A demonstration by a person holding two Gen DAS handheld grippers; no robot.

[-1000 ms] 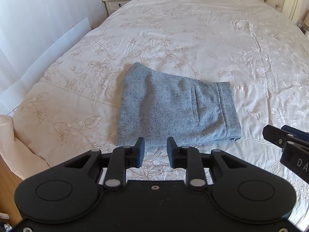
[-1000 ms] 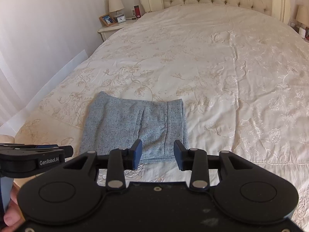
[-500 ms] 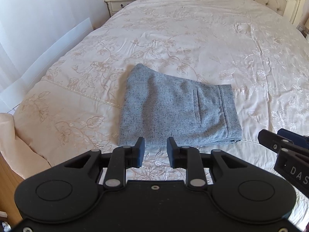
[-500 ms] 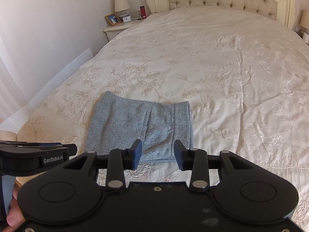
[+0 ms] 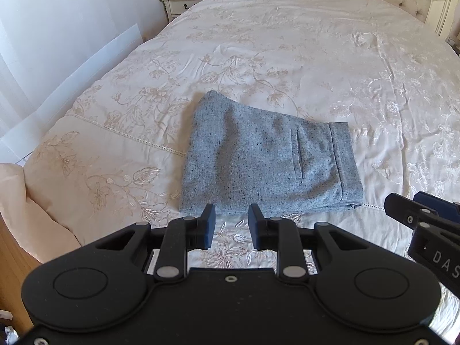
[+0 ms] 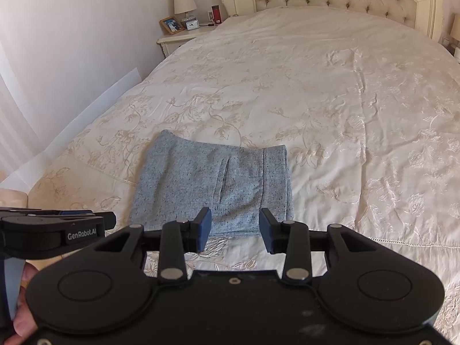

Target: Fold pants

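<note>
The pants (image 5: 264, 161) lie on the bed (image 5: 287, 43), near its foot edge, folded into a compact grey rectangle. The waistband sits along the 3 o'clock side and the fold line along the 9 o'clock side. The layers appear stacked flat with edges roughly aligned; judged from this, the fold is complete or nearly so.

The left gripper (image 5: 231, 224) hovers just short of the garment's near edge, at 6 o'clock of it. Its jaws stand partly open with nothing between them. The right gripper (image 6: 235, 228) hovers above the near edge toward the waistband end, jaws open wider and likewise empty. Neither gripper touches the fabric.

Both grippers are angled down at the garment, which keeps it in view for inspection. The empty, parted jaws suggest a release posture: the cloth rests under its own weight, so no hold is needed.

A nightstand (image 6: 184, 38) with a lamp (image 6: 185, 4) stands at 11 o'clock, well apart from the garment.
</note>
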